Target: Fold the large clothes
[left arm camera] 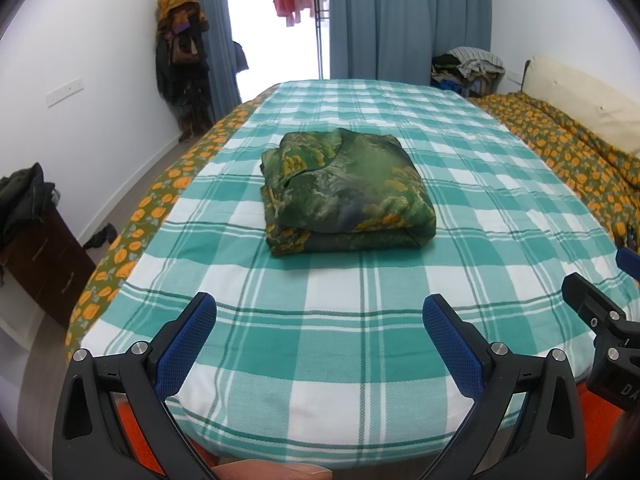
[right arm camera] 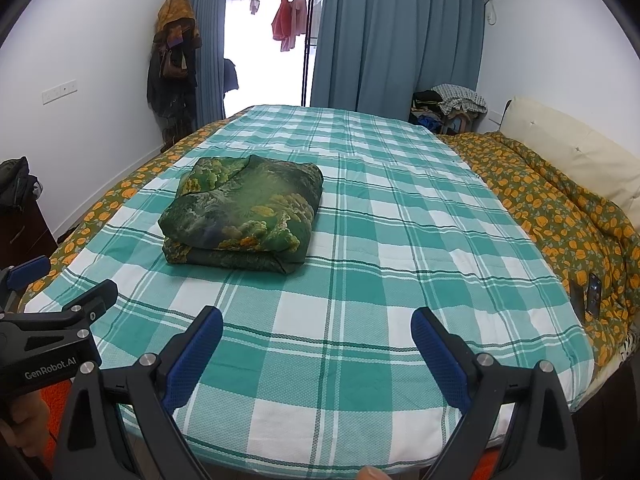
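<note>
Checked bed (left arm camera: 360, 320) | folded garment (left arm camera: 344, 196) flat (squarish) | jaws apart

I am viewing the bed (left arm camera: 360, 360), which is carrying everything in front of me. A teal-and-white checked sheet (right arm camera: 360, 320) is covering most of its top. A folded green garment (left arm camera: 344, 196) with yellow print is lying directly on the sheet, left of centre in the right wrist view. An orange-flowered quilt (right arm camera: 560, 220) is lying bunched along the right side, touching a cream pillow (right arm camera: 580, 148). Two dark flat objects (right arm camera: 588, 292) are resting on the quilt; I cannot identify them.
</note>
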Demonstrator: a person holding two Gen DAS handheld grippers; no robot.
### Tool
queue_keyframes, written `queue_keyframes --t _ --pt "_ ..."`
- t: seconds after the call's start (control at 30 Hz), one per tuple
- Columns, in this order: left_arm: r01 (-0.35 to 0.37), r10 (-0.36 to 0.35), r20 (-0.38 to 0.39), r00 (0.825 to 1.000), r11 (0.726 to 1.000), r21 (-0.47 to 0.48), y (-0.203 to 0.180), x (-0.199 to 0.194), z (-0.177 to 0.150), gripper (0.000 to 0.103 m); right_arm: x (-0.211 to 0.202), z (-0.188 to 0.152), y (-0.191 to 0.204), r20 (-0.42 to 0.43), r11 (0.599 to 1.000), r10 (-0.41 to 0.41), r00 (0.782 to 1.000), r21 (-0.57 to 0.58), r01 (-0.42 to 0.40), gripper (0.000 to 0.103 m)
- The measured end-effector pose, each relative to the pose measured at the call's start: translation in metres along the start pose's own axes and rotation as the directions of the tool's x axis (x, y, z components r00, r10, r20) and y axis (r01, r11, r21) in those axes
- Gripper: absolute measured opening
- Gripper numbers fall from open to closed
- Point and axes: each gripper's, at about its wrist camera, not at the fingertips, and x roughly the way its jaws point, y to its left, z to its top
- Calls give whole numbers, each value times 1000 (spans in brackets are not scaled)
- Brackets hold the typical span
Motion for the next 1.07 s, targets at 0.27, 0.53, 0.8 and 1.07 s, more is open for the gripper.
queue_keyframes --t 0.27,0.53,0.8,1.07 --pt "-1 1 1 1000 1000 -3 0 0 0 102 0 0 0 0 1000 0 1000 0 0 97" --pt "1 -1 1 1000 1000 -2 1 0 0 103 -1 0 1 0 1000 1 1000 -1 -1 97" --pt "1 -1 0 1000 1000 -4 1 0 0 102 0 0 0 -2 1000 1 1000 -1 -1 97" --pt "4 -4 30 1000 1000 -23 -3 -8 1 103 0 -1 0 -2 1000 2 1000 -1 -2 97"
